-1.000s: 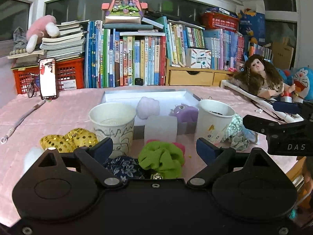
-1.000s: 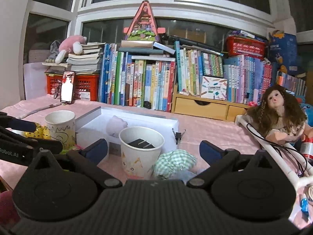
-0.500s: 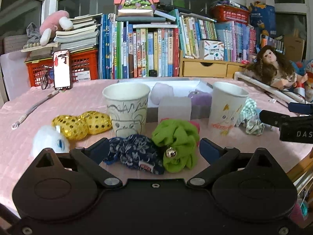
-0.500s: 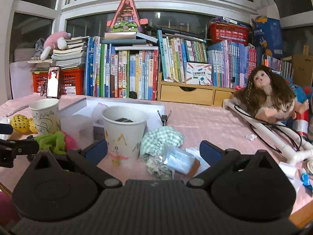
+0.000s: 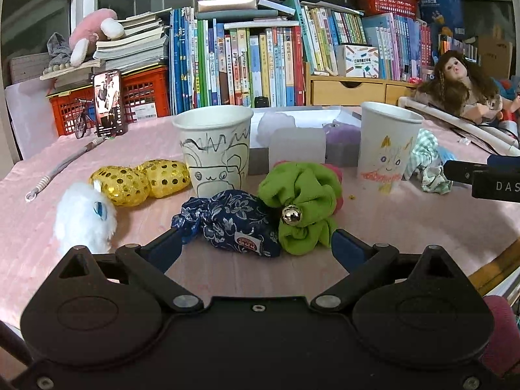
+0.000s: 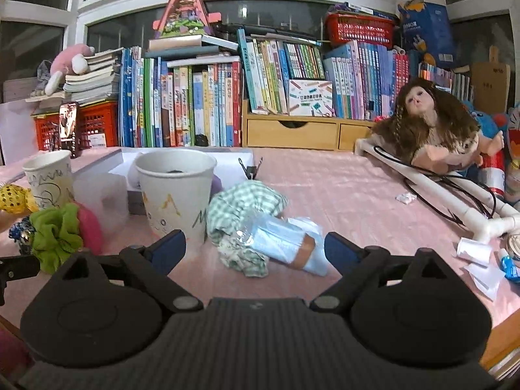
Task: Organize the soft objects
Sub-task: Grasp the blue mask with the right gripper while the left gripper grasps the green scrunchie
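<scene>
left gripper (image 5: 256,250) gaped wide, navy floral pouch (image 5: 232,226) lay crosswise dead ahead; right gripper (image 6: 255,253), also open, faced the checked cloth (image 6: 242,211).

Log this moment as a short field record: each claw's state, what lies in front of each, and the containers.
left claw: open, empty
in front of left claw: blue floral pouch beside green scrunchie, both on the pink tablecloth
right claw: open, empty
in front of right claw: checked cloth with a plastic-wrapped blue pack lying against it
containers: two paper cups, white tray behind them
also loose: gold sequin balls, white fluffy toy
</scene>
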Tool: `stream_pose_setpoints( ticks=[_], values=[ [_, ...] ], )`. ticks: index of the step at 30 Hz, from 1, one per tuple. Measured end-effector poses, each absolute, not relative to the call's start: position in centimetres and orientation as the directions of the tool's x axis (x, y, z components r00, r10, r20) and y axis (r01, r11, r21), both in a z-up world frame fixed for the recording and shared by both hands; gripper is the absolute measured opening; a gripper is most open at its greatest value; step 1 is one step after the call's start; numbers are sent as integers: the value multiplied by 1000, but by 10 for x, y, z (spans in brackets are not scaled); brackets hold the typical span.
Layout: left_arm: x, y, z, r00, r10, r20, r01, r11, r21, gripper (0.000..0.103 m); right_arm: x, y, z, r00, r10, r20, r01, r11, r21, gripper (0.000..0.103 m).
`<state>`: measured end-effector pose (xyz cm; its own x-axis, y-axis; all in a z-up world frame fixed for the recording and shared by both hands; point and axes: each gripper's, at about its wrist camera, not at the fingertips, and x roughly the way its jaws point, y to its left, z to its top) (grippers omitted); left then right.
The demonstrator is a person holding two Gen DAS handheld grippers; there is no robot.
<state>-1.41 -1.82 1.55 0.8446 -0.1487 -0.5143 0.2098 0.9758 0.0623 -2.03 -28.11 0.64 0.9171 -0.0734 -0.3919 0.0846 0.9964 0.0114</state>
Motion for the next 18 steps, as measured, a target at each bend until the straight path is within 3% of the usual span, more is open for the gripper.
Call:
stream_pose_setpoints(
  ticks=[11,18],
  values=[
    [-6,-4,18,855,-92,-510,131,991,41,93,-11,-285,0,909,-108,-402,116,993,-4,91],
    [-11,-12,30,857,-159,-490,182,983,-1,89,-4,-293,2,913,-109,-394,128,992,22,91]
  ],
)
